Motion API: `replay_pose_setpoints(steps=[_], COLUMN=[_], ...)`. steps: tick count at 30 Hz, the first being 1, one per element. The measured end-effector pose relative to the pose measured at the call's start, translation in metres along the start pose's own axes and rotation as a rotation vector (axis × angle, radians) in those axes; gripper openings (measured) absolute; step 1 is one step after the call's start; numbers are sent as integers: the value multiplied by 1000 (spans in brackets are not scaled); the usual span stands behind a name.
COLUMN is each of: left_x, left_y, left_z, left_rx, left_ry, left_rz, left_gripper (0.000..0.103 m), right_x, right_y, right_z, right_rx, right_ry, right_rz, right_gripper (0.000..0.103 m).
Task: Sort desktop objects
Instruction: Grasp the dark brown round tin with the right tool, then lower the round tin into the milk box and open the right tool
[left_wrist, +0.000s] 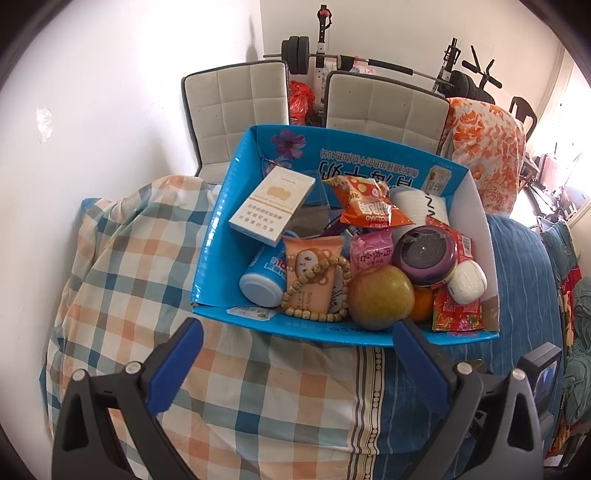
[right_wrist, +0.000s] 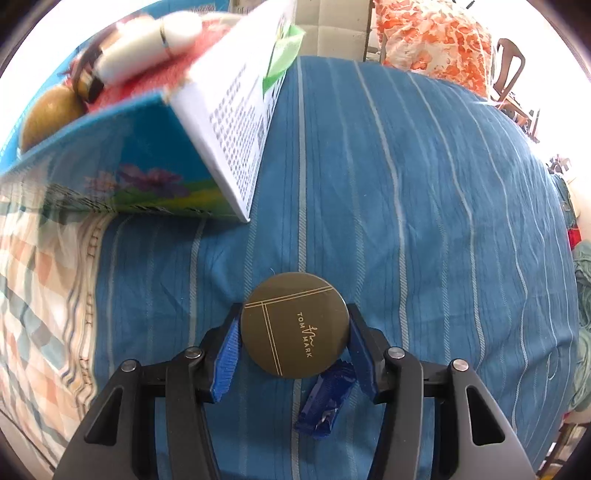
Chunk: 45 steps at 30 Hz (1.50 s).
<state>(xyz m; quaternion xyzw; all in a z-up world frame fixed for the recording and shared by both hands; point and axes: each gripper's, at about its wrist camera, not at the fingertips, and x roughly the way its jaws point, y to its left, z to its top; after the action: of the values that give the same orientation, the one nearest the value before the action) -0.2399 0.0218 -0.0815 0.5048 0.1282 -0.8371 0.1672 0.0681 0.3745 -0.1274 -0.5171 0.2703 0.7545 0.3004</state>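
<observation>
Tom Mark compact (right_wrist: 294, 325), low in our right wrist view, lies on the blue striped bedspread (right_wrist: 424, 184); our right hand-held gripper (right_wrist: 293, 343) pinches its rim, which could slip. In our left wrist view, our left hand-held gripper (left_wrist: 295, 354) is spread, empty, below the crammed blue box (left_wrist: 221, 229).
</observation>
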Motion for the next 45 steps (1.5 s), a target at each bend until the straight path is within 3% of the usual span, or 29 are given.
replay_pose_setpoints(steps=[9, 16, 24, 31, 39, 45], left_x=[5, 7, 7, 22, 37, 49], left_y=[5, 5, 19, 48, 77, 96], left_z=[1, 4, 16, 17, 14, 18], left_rx=[-48, -57, -94, -146, -184, -204], left_ry=[13, 13, -3, 16, 39, 52], left_rz=[9, 19, 54, 107, 155, 163], left_gripper=[103, 103, 103, 103, 103, 103], right_x=[-74, -128, -160, -152, -118, -88], right_y=[14, 58, 89, 126, 172, 205], right_z=[16, 32, 67, 116, 163, 183], right_rx=[-34, -73, -84, -95, -110, -157], right_ry=[-132, -257, -330, -364, -336, -306], right_rz=[72, 105, 161, 192, 234, 213], right_gripper=[55, 55, 55, 55, 55, 55])
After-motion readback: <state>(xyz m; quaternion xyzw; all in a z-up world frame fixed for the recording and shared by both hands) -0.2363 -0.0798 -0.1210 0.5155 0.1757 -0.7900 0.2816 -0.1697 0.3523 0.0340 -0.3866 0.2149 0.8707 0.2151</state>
